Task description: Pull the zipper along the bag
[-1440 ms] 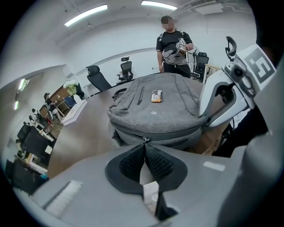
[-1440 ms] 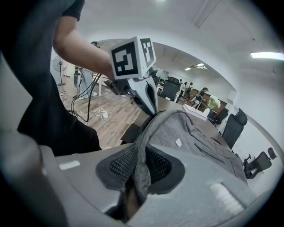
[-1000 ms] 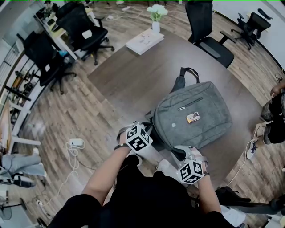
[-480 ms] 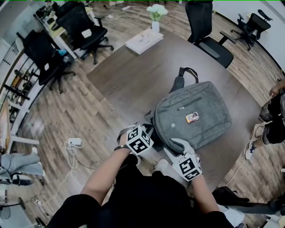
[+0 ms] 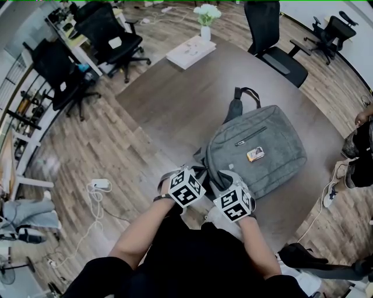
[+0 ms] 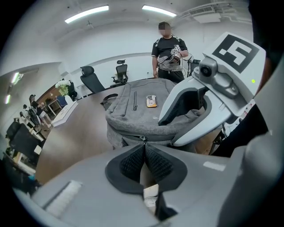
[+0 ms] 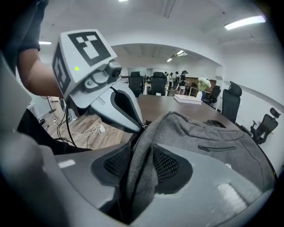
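Observation:
A grey backpack [image 5: 256, 148] lies flat on the dark brown table [image 5: 169, 99], with its near edge toward me. My left gripper [image 5: 199, 170] is at that near edge. In the left gripper view its jaws [image 6: 143, 148] are shut, with the small metal zipper pull [image 6: 143, 140] pinched at their tips. My right gripper [image 5: 225, 178] sits just to the right of it, almost touching. In the right gripper view its jaws [image 7: 141, 164] stand wide, with a raised fold of the bag's grey fabric [image 7: 144, 150] between the pads. The fold brushes the pads but is not visibly squeezed.
A white box [image 5: 190, 52] and a vase of white flowers [image 5: 206, 17] stand at the table's far end. Black office chairs [image 5: 274, 46] ring the table. A person [image 5: 358, 145] stands beyond the bag's right side. Cables and a power strip [image 5: 99, 187] lie on the floor to the left.
My right gripper has come left from the bag's near right corner to beside the left gripper. Its jaws have opened and now straddle the bag's fabric. The left gripper has stayed put.

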`<action>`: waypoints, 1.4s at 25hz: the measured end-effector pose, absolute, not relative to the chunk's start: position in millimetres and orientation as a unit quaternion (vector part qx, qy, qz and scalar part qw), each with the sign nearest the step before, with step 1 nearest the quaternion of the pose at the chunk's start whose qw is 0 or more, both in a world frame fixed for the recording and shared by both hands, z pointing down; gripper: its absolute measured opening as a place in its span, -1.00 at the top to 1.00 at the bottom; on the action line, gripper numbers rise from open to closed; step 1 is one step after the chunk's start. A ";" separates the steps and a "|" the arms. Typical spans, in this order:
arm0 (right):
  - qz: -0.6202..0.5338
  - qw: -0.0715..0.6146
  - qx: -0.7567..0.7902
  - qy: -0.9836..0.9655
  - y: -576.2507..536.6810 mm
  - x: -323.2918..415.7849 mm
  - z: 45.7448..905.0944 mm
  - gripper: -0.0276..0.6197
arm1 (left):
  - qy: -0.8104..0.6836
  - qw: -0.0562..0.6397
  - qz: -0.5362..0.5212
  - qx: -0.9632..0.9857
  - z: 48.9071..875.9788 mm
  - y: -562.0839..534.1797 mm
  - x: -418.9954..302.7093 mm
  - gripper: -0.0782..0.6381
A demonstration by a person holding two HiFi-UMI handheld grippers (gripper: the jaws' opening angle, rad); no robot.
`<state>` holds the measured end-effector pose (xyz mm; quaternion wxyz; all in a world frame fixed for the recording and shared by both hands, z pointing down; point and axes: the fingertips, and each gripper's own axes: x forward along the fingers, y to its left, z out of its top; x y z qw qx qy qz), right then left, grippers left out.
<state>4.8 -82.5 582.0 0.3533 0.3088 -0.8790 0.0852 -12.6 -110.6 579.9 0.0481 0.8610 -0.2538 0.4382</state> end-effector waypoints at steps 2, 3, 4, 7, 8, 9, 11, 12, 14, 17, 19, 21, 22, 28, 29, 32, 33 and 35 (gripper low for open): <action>0.088 0.367 0.303 -0.875 -78.8 5.6 586.8 0.51 | -0.253 0.053 0.434 0.863 579.5 -106.6 -11.0 0.70; 0.089 0.369 0.301 -0.875 -77.3 6.2 587.9 0.54 | -0.253 0.055 0.432 0.864 579.9 -105.1 -10.5 0.70; 0.090 0.371 0.302 -0.874 -76.1 7.4 588.2 0.57 | -0.253 0.056 0.431 0.864 580.6 -103.8 -9.9 0.70; 0.092 0.371 0.309 -0.871 -73.1 13.3 585.8 0.68 | -0.252 0.046 0.433 0.864 582.1 -102.0 -9.1 0.70; 0.092 0.371 0.310 -0.870 -72.0 14.5 584.9 0.70 | -0.251 0.043 0.434 0.864 582.4 -101.9 -9.4 0.70; 0.091 0.372 0.309 -0.870 -71.2 14.9 584.3 0.72 | -0.250 0.041 0.434 0.864 582.7 -101.9 -9.7 0.70; 0.086 0.378 0.302 -0.871 -69.7 14.6 583.0 0.73 | -0.245 0.040 0.434 0.866 583.3 -101.3 -10.2 0.70; 0.082 0.382 0.298 -0.871 -68.4 14.8 582.0 0.73 | -0.243 0.041 0.433 0.867 583.3 -100.4 -10.2 0.70; 0.078 0.392 0.292 -0.869 -64.2 17.3 580.3 0.74 | -0.237 0.048 0.429 0.870 582.4 -97.5 -9.2 0.70; 0.066 0.406 0.286 -0.865 -58.6 23.2 577.6 0.75 | -0.230 0.062 0.423 0.874 580.4 -93.9 -5.1 0.70; 0.056 0.414 0.285 -0.863 -55.3 25.7 577.1 0.75 | -0.227 0.068 0.421 0.876 580.2 -91.9 -3.3 0.70; 0.046 0.422 0.283 -0.860 -52.3 26.3 577.5 0.75 | -0.223 0.071 0.421 0.876 579.9 -89.8 -3.3 0.70; 0.041 0.425 0.282 -0.859 -51.3 26.5 577.7 0.76 | -0.220 0.071 0.422 0.876 579.4 -89.2 -3.6 0.70; 0.007 0.442 0.276 -0.854 -44.7 30.3 580.0 0.76 | -0.213 0.050 0.445 0.868 576.5 -87.1 -5.0 0.70; 0.004 0.443 0.275 -0.853 -43.9 30.7 580.8 0.76 | -0.213 0.045 0.450 0.866 576.8 -87.8 -5.7 0.70; -0.001 0.444 0.273 -0.853 -41.2 31.8 582.0 0.76 | -0.207 0.035 0.460 0.862 576.9 -88.8 -6.8 0.70; -0.001 0.444 0.271 -0.854 -40.2 32.4 581.7 0.76 | -0.204 0.032 0.463 0.862 576.6 -88.4 -6.7 0.70; -0.005 0.446 0.269 -0.854 -38.0 34.1 580.7 0.76 | -0.196 0.030 0.467 0.862 575.6 -87.3 -6.1 0.70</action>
